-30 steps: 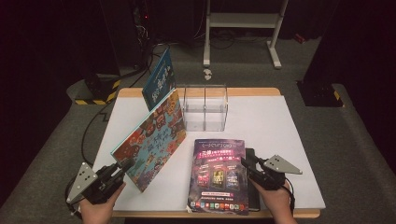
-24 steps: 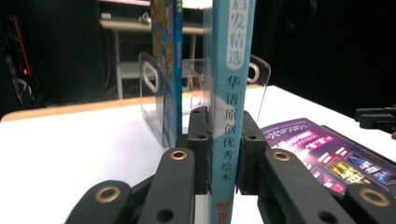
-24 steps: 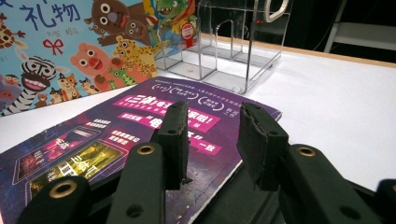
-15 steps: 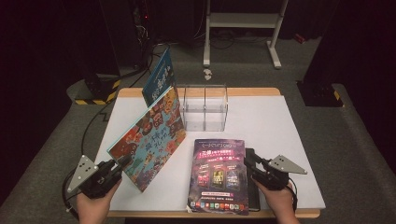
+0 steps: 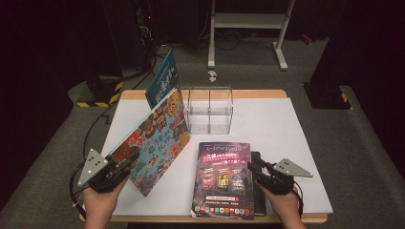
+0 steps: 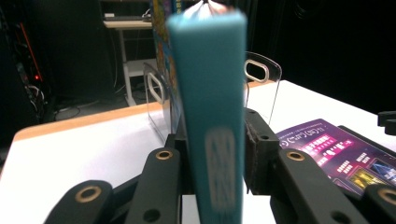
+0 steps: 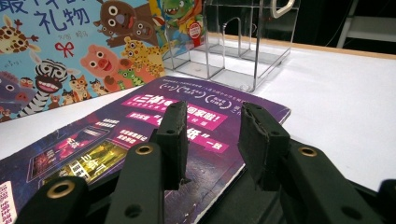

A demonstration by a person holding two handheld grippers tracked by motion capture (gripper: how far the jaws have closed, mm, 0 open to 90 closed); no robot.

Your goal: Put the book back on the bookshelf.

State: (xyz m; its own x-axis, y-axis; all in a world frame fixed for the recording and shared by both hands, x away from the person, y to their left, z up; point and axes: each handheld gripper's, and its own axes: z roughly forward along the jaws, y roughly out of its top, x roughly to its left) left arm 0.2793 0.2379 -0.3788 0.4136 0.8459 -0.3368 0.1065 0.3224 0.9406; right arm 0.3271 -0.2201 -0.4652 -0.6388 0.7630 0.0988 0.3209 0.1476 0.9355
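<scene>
The work in hand is judged to be the filing of books into the clear acrylic rack (image 5: 209,109) at the back of the white table (image 5: 286,138), and it is at an early stage: both compartments of the rack are seen empty. One blue picture book (image 5: 162,81) is stood against the rack's left side. A second, the animal picture book (image 5: 155,138), is held tilted above the table's left part, its lower corner between the pads of the left gripper (image 5: 128,160); in the left gripper view its teal spine (image 6: 210,116) sits between the jaws, which have just been opening a little, though the book is still gripped. The purple magazine (image 5: 222,179) lies flat at the near edge, on a dark book, not yet lifted. The right gripper (image 5: 254,168) rests at its right edge, jaws parted over the cover's corner and gripping nothing. Left to do, it seems: both books slotted.
</scene>
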